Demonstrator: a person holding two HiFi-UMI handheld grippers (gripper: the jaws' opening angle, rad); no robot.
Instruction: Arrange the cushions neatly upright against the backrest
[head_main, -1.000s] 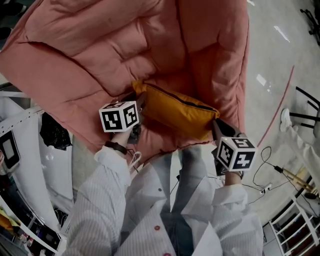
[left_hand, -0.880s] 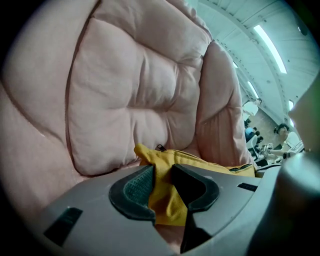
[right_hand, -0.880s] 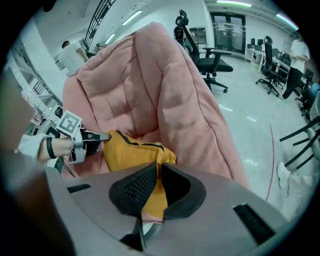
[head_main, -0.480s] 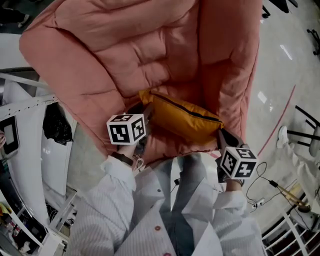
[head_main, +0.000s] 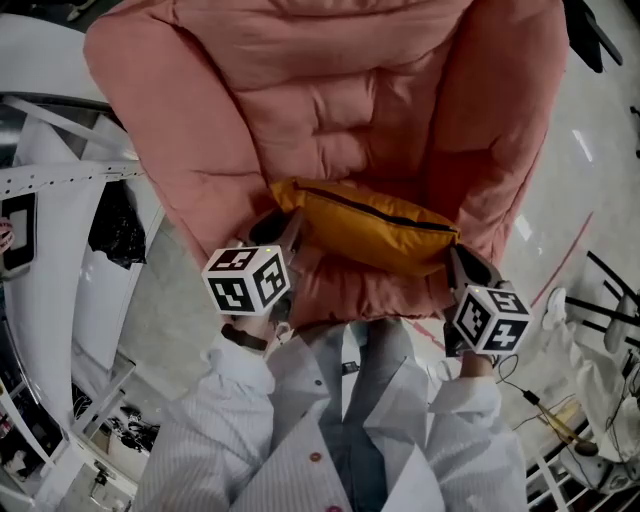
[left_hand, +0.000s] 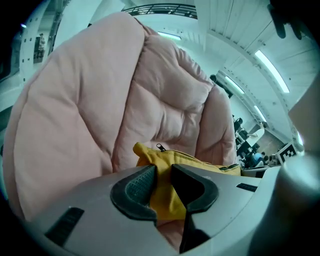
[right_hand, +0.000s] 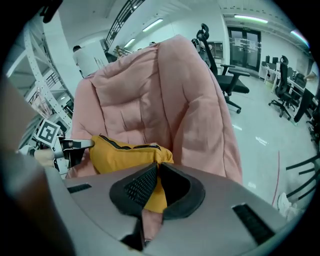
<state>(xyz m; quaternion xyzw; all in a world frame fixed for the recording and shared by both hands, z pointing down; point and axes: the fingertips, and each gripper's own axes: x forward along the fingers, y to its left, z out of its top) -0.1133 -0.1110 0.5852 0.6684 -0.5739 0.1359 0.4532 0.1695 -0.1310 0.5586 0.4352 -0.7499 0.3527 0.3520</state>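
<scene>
**Cushion carried further in toward the backrest**

Since a second ago, both of my hands have brought the yellow cushion (head_main: 365, 228) a little further in over the seat, and it now lies more level across the head view. More of the pink seat front shows below it than before.

My left hand-held gripper (head_main: 287, 232) pinches the cushion's left corner. Its jaws have just been closing, and in the left gripper view (left_hand: 162, 187) yellow fabric fills the gap between the ribbed pads. My right hand-held gripper (head_main: 455, 262) nips the opposite corner. In the right gripper view (right_hand: 156, 186) its jaws are pressed almost together on a thin fold of the same fabric.

The cushion hangs between the two hand-held grippers over the seat of the pink padded chair (head_main: 330, 110), just in front of the quilted backrest (head_main: 335, 60). I cannot tell whether it touches the backrest. Its black zip (head_main: 370, 205) runs along the upper edge, and the zip pull (left_hand: 160, 147) sits at the end near my left hand-held gripper.

The only markings in sight are the black-and-white square patterns on the left marker cube (head_main: 247, 280) and the right marker cube (head_main: 490, 318).

My white striped sleeves (head_main: 225, 420) fill the lower part of the head view. A red line (head_main: 572, 258) crosses the pale floor (head_main: 590, 150) to the right of the chair, and black office chairs (right_hand: 227, 75) stand well beyond it.
</scene>
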